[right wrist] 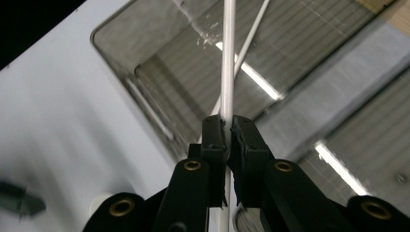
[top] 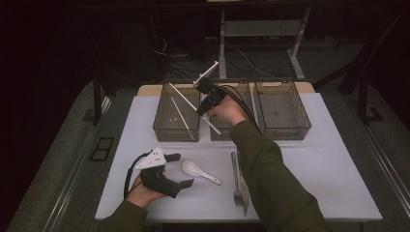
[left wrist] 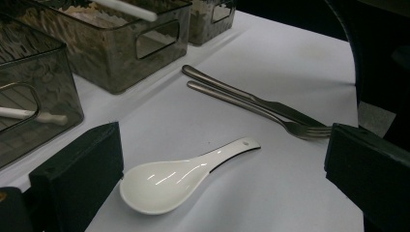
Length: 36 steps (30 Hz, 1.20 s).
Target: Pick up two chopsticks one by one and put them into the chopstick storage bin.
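Note:
My right gripper (top: pixel 209 100) hangs over the left and middle bins, shut on a long white chopstick (top: pixel 186 100) that slants across them. In the right gripper view the pads (right wrist: pixel 228 128) pinch that chopstick (right wrist: pixel 227 67) upright, over the left bin (right wrist: pixel 159 82). A second white chopstick (top: pixel 181 118) lies inside the left bin (top: pixel 159 123). Near the table's front left, my left gripper (top: pixel 182 170) stands open, its jaws either side of a white ceramic spoon (top: pixel 193 169). In the left gripper view the spoon (left wrist: pixel 164 186) lies flat between the two black jaws (left wrist: pixel 220 154), touching neither.
Three dark see-through bins stand in a row at the back: left, middle (top: pixel 227 134) and right (top: pixel 283 108). A metal fork (top: pixel 237 186) and knife (top: pixel 244 195) lie side by side right of the spoon, partly under the right sleeve. A white sheet (top: pixel 329 174) covers the table.

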{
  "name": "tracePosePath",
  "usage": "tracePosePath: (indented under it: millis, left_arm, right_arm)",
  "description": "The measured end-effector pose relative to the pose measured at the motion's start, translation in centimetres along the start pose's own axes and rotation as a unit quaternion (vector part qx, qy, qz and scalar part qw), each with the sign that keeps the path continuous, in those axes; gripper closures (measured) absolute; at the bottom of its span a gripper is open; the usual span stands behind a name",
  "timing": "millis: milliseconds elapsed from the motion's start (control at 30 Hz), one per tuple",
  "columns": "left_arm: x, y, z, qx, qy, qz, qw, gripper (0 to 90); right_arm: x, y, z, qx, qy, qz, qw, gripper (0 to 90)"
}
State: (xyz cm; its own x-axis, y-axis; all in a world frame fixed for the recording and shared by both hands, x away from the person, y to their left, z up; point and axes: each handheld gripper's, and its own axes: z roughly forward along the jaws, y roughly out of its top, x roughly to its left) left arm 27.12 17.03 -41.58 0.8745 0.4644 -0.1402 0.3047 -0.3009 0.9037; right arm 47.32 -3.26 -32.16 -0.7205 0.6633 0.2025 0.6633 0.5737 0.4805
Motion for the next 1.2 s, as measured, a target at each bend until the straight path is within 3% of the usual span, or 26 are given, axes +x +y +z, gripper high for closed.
tracePosePath:
  millis: [267,533,933,1100,1200]
  left_arm:
    - [0.0,0.0,-0.1,-0.009,-0.002,-0.007,0.9999,0.0]
    - [-0.1,0.1,-0.1,-0.013,-0.004,-0.008,0.9999,0.0]
    - [0.0,0.1,-0.2,-0.009,-0.007,-0.005,0.9999,0.0]
    - [0.0,0.1,-0.2,-0.008,-0.008,-0.003,0.9999,0.0]
    - [0.0,0.1,-0.2,-0.007,-0.007,-0.004,0.9999,0.0]
  right_arm:
    - [0.1,3.2,2.4,0.013,-0.013,0.029,0.9994,84.2]
    - [-0.3,4.0,4.9,0.026,-0.027,0.054,0.9978,84.1]
    - [0.9,4.8,7.5,0.054,-0.054,0.055,0.9956,83.9]
    - [1.0,4.8,8.0,0.054,-0.052,0.056,0.9956,83.0]
    - [1.1,4.8,7.9,0.048,-0.044,0.052,0.9965,72.5]
